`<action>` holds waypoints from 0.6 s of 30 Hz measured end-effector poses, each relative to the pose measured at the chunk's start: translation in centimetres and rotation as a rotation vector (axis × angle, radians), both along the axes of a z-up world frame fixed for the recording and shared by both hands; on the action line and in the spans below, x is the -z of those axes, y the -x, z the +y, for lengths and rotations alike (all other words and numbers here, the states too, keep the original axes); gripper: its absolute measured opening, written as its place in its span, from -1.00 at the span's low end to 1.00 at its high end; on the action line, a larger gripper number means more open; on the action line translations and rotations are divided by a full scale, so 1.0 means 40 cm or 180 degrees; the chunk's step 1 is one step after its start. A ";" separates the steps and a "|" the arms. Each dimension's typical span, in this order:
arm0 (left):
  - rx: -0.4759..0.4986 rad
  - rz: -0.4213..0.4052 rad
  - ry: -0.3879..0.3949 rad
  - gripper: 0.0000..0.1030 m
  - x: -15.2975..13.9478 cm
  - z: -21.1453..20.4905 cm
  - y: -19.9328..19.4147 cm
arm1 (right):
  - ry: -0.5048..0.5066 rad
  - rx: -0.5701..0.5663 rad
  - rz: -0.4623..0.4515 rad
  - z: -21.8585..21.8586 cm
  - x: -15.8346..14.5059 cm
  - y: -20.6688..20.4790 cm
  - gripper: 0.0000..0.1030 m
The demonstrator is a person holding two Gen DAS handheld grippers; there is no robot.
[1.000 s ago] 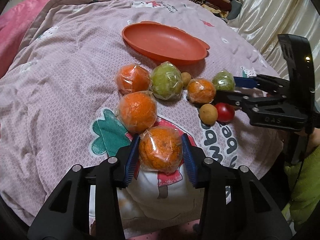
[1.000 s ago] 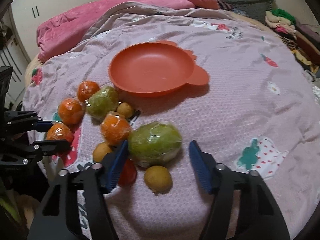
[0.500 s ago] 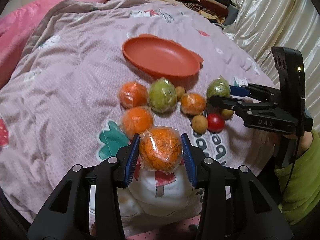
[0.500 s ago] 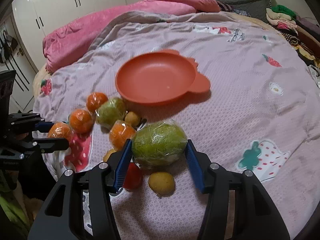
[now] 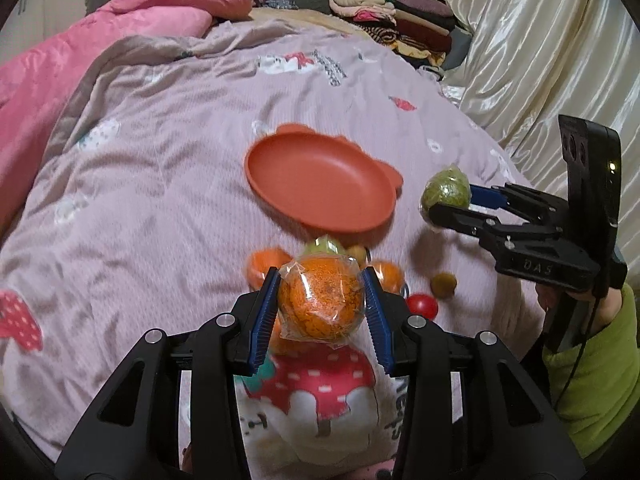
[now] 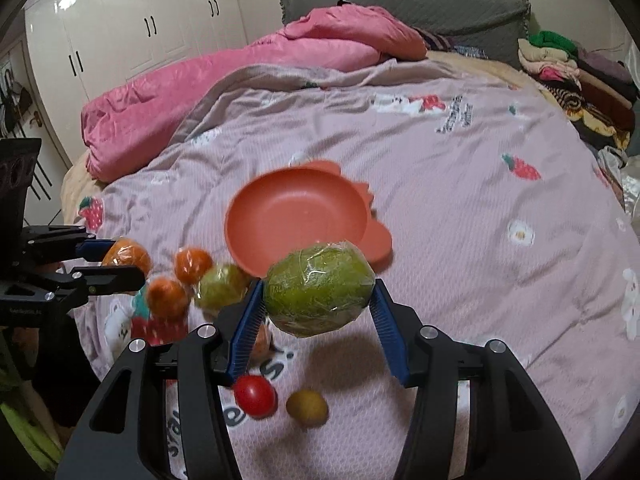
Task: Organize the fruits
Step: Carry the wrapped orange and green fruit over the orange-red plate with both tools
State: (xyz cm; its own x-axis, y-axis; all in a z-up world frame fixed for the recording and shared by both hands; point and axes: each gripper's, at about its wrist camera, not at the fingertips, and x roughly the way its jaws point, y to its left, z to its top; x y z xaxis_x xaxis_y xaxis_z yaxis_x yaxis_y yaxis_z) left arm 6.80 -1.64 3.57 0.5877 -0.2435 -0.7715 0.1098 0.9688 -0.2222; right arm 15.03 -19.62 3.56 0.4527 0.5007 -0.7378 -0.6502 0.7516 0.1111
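Here, the pale purple quilt (image 6: 460,168) is filling most of both views, with the pink duvet (image 6: 224,80) bunching along its upper left in the right wrist view. The orange-red plate (image 6: 296,216) is sitting on the quilt at the centre of that view, bare inside. My right gripper (image 6: 318,300) is clenching the wrapped green fruit (image 6: 320,288) at the lower centre of its own frame, the blue pads pressing both sides, having just been closing in on it; the fruit is hanging clear above the quilt, and it overlaps the plate's near rim in the picture. My left gripper (image 5: 322,304) is gripping the wrapped orange (image 5: 322,302) at the centre of its own frame, lifted off the bedding. Left of centre in the right wrist view, the remaining wrapped oranges (image 6: 178,280) and another wrapped green fruit (image 6: 220,288) are lying in a loose cluster. Near the bottom centre, the small red tomato (image 6: 255,395) and the small yellow-brown fruit (image 6: 307,407) are lying just beside each other.
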 end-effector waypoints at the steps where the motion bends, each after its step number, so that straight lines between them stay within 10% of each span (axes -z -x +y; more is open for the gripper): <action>1: -0.0002 -0.0015 0.0002 -0.36 -0.006 0.003 -0.008 | -0.0007 -0.0005 -0.0009 0.003 -0.005 -0.002 0.01; 18: 0.0103 -0.0058 -0.0005 -0.36 -0.025 0.032 -0.180 | 0.0028 -0.0062 -0.0073 0.078 -0.024 -0.052 0.01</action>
State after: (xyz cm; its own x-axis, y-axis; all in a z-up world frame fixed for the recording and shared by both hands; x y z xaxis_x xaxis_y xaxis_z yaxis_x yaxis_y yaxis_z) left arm 14.00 -0.35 4.55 0.5936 -0.2614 -0.7611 0.1450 0.9650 -0.2183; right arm 17.11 -16.50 4.51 0.4598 0.5031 -0.7318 -0.6669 0.7398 0.0895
